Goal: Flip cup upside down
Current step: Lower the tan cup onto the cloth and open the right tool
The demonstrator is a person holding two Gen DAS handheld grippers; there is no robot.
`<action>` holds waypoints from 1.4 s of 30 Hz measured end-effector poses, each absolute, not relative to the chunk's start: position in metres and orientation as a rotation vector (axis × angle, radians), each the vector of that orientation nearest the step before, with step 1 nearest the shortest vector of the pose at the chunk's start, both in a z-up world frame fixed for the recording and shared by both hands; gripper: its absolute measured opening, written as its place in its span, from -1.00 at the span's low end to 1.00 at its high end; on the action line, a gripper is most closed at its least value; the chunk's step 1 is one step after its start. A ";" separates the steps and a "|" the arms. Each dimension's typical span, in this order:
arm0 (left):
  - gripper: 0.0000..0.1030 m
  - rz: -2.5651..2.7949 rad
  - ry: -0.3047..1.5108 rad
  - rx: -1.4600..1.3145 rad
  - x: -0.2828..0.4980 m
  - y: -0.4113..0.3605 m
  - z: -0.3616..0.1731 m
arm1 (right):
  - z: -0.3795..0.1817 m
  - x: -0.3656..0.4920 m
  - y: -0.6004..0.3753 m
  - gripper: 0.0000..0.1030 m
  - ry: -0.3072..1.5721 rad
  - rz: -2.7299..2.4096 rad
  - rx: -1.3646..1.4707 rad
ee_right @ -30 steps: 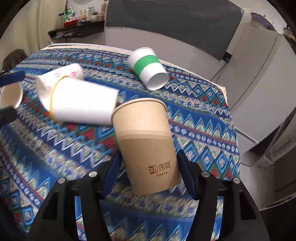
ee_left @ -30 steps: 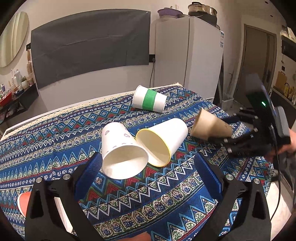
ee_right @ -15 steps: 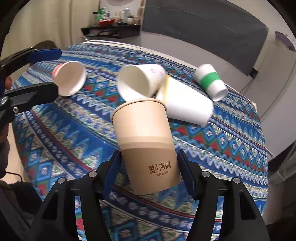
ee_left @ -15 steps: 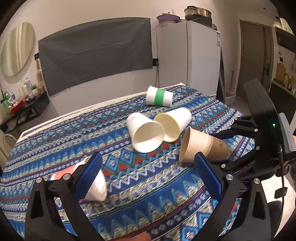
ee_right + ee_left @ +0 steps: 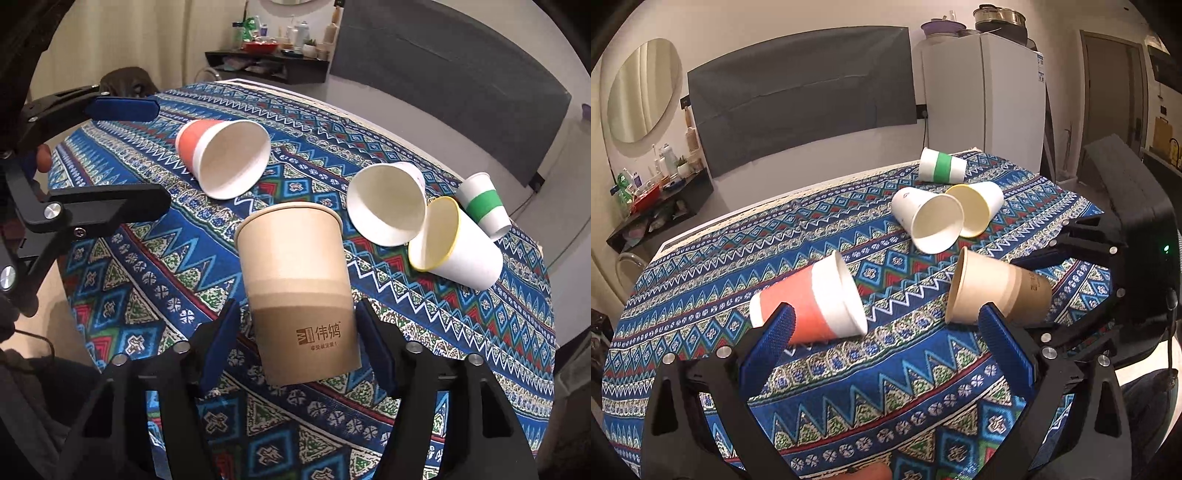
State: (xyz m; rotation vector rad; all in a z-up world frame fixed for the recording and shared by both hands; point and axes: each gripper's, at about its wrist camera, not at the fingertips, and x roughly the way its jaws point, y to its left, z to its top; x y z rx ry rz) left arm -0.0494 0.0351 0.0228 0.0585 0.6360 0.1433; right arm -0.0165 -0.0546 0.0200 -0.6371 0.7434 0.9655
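Since the brown paper cup (image 5: pixel 295 291) held sideways above the tabletop (image 5: pixel 461 332) is light and crushable, the right gripper (image 5: pixel 295 336) sensibly clasps its stiffer base, while the left gripper (image 5: pixel 886 343) hovers spread, grasping nothing.

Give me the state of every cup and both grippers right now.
Brown cup: held off the table, on its side, mouth away from the right gripper.
Red cup: lying on its side.
White cup: on its side, against the yellow-rimmed cup.
Yellow-rimmed cup: on its side.
Green-banded cup: on its side.
Right gripper: shut on the brown cup.
Left gripper: open, empty.
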 end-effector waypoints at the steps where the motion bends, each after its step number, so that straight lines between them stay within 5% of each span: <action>1: 0.89 0.142 0.638 0.056 -0.051 0.036 0.022 | 0.021 -0.018 -0.056 0.41 0.737 0.958 -0.641; 12: 0.89 0.069 0.655 0.045 -0.049 0.037 0.023 | 0.027 -0.021 -0.094 0.63 0.717 0.880 -0.602; 25: 0.89 0.039 0.709 0.100 -0.024 0.019 0.016 | 0.030 -0.001 -0.160 0.70 0.796 0.660 -0.267; 42: 0.89 0.071 0.714 0.204 -0.021 -0.006 0.023 | 0.034 -0.003 -0.176 0.81 0.780 0.609 -0.239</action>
